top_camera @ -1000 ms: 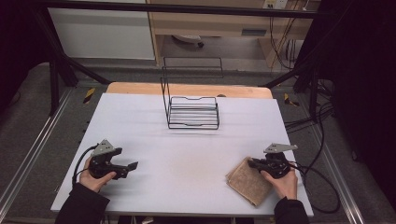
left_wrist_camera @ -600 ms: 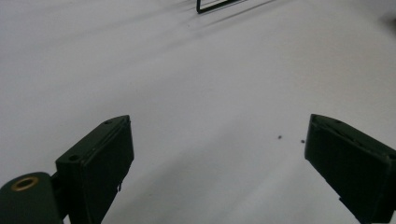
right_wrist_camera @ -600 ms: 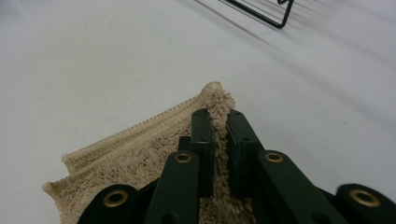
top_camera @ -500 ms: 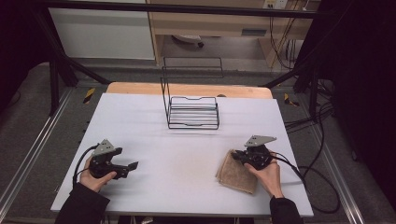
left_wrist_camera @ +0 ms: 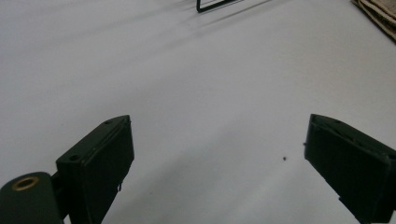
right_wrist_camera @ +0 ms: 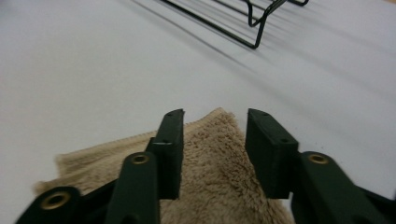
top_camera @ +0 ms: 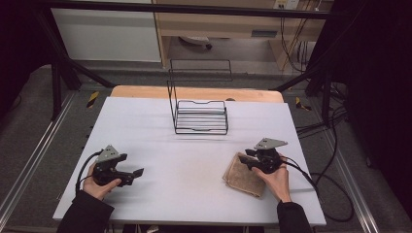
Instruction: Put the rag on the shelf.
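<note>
the folded beige towel (top_camera: 244, 174) lies flat near the right edge of the tabletop (top_camera: 194, 194), toward the near right corner, and it is now a little more inward from that edge than one second ago, when it was closer to the corner. the right gripper (top_camera: 251, 158) has its jaws just opened: they stand partly apart over the towel's far corner, with the pile of the towel (right_wrist_camera: 210, 158) between and under them, but the pads do not press on it. so the towel seems released after a short slide, and i judge that the placing step is done and a new grasp, maybe for folding or for moving it to the rack, can come next. the left gripper (top_camera: 137, 173) rests near the left edge with its jaws wide apart and nothing between them, only bare tabletop (left_wrist_camera: 210, 116). farther away, in the middle toward the far edge, the black wire rack (top_camera: 200, 115) stands empty.
</note>
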### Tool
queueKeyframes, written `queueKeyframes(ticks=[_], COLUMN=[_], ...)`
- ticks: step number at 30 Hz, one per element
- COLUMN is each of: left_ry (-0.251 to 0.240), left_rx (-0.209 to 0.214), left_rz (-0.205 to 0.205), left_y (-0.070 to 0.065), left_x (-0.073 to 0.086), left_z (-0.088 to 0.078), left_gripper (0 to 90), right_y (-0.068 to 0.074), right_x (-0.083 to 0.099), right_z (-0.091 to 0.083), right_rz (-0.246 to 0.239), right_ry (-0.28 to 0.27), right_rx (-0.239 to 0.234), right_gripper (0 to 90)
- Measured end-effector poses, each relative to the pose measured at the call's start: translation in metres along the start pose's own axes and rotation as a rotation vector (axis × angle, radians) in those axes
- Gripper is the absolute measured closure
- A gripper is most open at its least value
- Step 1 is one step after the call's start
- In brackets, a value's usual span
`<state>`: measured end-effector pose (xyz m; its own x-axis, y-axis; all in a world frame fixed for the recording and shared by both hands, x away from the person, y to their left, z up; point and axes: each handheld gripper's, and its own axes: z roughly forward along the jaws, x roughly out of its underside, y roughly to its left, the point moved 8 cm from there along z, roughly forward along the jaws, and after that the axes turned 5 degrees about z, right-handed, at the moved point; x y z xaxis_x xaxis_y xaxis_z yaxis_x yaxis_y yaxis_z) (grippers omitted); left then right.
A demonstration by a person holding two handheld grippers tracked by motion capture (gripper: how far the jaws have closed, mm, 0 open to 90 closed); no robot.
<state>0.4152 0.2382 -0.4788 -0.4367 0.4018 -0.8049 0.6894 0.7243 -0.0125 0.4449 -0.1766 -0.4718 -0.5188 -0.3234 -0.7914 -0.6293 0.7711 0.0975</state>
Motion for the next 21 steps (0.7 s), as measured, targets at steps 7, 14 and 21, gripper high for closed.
queueKeyframes(ticks=[7, 14, 21], left_ry=[0.003, 0.003, 0.008], left_rx=[-0.001, -0.001, 0.0], left_rz=[0.0, -0.001, 0.003], left_y=[-0.001, -0.002, -0.001], left_x=[0.0, 0.0, 0.001], left_z=[0.001, 0.001, 0.001], left_gripper=[7.9, 8.0, 8.1], right_y=[0.032, 0.056, 0.071], right_x=[0.021, 0.032, 0.041], right_z=[-0.02, -0.011, 0.006], right_rz=[0.03, -0.001, -0.049], right_ry=[0.04, 0.084, 0.132], right_rx=[-0.041, -0.069, -0.068], right_gripper=[35.1, 37.7, 47.6])
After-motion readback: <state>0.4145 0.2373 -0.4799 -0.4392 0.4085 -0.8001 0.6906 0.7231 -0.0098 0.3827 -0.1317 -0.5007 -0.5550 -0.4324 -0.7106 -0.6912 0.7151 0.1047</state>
